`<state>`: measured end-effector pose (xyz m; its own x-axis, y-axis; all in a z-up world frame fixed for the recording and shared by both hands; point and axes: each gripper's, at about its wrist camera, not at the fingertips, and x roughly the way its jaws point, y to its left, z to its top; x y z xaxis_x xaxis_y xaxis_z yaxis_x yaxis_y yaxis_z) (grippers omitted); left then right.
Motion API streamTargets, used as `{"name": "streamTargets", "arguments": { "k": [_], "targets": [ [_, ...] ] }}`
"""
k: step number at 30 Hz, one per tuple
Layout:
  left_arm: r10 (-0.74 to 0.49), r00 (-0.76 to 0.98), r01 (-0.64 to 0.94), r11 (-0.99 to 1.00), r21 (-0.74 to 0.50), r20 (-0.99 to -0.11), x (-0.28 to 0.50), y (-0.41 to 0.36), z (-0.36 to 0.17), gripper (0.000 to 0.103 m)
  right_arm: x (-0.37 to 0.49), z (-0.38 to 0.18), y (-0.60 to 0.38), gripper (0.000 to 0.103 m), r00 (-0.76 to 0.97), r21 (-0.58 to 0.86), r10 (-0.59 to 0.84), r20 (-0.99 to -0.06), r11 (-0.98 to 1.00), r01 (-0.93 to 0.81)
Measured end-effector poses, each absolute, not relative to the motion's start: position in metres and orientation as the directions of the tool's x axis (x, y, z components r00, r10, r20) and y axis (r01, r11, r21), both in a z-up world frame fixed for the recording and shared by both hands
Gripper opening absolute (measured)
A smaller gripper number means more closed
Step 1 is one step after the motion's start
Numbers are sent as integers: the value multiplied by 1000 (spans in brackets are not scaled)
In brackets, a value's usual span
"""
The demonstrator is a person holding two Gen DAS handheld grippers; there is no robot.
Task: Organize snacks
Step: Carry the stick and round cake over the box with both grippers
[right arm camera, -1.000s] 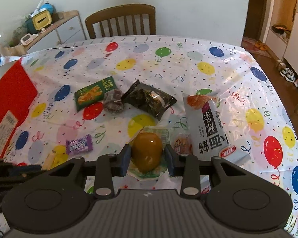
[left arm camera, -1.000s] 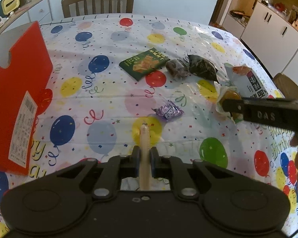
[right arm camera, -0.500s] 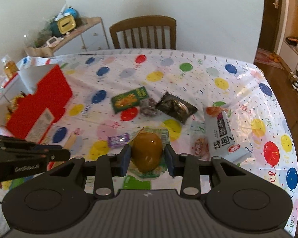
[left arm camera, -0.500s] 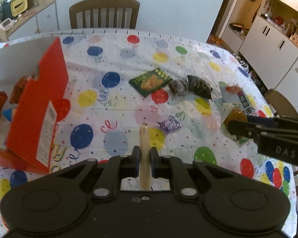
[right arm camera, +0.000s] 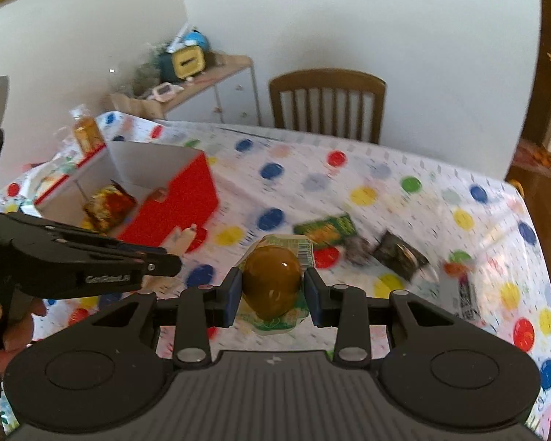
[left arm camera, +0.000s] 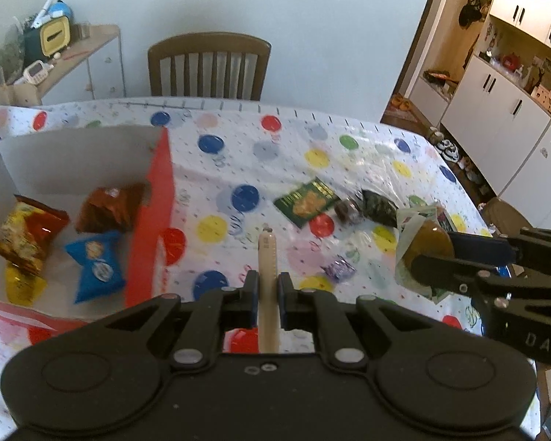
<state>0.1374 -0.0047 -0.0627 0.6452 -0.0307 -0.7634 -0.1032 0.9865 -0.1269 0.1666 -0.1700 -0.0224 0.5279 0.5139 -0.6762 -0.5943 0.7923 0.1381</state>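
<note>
My left gripper (left arm camera: 267,296) is shut on a thin beige snack stick (left arm camera: 267,257) that points forward, high above the table. My right gripper (right arm camera: 272,288) is shut on a brown egg-shaped snack (right arm camera: 272,279) in a clear and green wrapper; that snack (left arm camera: 426,248) also shows at the right of the left wrist view. A red open box (left arm camera: 158,198) stands at the left with an orange-yellow bag (left arm camera: 25,235), a brown bag (left arm camera: 110,205) and a blue bag (left arm camera: 93,266) inside. On the balloon tablecloth lie a green packet (left arm camera: 306,202), a small dark candy (left arm camera: 345,209), a dark bag (left arm camera: 380,204) and a purple candy (left arm camera: 338,268).
A wooden chair (left arm camera: 209,66) stands at the table's far edge. A side shelf (left arm camera: 80,47) with clutter is at the back left, white cupboards (left arm camera: 503,110) at the right. A white noodle packet (right arm camera: 466,290) lies at the table's right. A bottle (right arm camera: 86,130) stands behind the box.
Both grippers have risen and swung left toward the red box, each keeping its snack. The box's inside and its bags have come into view.
</note>
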Motion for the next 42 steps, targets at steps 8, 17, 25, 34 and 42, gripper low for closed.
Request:
{"name": "streamTargets", "arguments": {
  "k": [8, 17, 25, 34, 42],
  "targets": [
    [-13, 677, -116, 986, -123, -736, 131, 37, -39, 7, 156, -1, -120, 36, 531, 117, 549, -646, 758, -642],
    [21, 693, -146, 983, -112, -721, 126, 90, -27, 7, 153, 8, -65, 36, 520, 112, 571, -635, 734, -669],
    [54, 689, -179, 979, -98, -723, 123, 138, -26, 7, 153, 7, -17, 36, 500, 108, 580, -644, 716, -690],
    [101, 659, -228, 971, -70, -745, 120, 195, -36, 7, 163, -8, 35, 36, 481, 97, 564, -671, 710, -697],
    [142, 603, -267, 963, -31, -785, 127, 239, -59, 7, 172, -30, 79, 36, 460, 76, 537, -707, 704, -706]
  ]
}}
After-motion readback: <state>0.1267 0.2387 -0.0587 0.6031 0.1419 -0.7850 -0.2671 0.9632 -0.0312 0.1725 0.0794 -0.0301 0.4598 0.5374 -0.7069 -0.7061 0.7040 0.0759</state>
